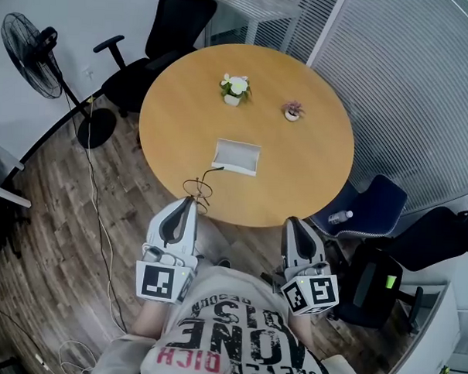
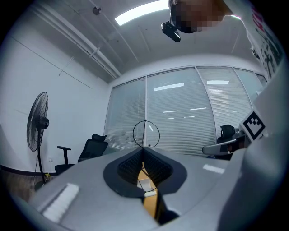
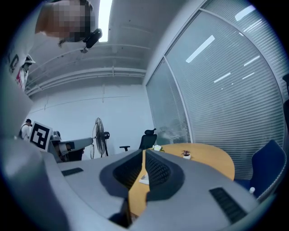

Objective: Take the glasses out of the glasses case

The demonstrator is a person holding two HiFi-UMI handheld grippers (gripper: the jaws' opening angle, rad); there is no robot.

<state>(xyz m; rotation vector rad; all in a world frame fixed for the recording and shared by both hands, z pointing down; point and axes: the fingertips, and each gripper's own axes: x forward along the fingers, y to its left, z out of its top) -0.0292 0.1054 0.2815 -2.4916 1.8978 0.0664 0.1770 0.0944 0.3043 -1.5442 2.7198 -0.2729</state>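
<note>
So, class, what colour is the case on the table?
White. The case shows best in the head view.

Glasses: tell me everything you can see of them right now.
The glasses are a thin dark wire frame with round, clear-looking lenses. The left gripper has its jaws shut on the frame, one lens ring standing above the tips. They hang over the near edge of the wooden table, one arm pointing toward the pale case, apart from it.
</note>
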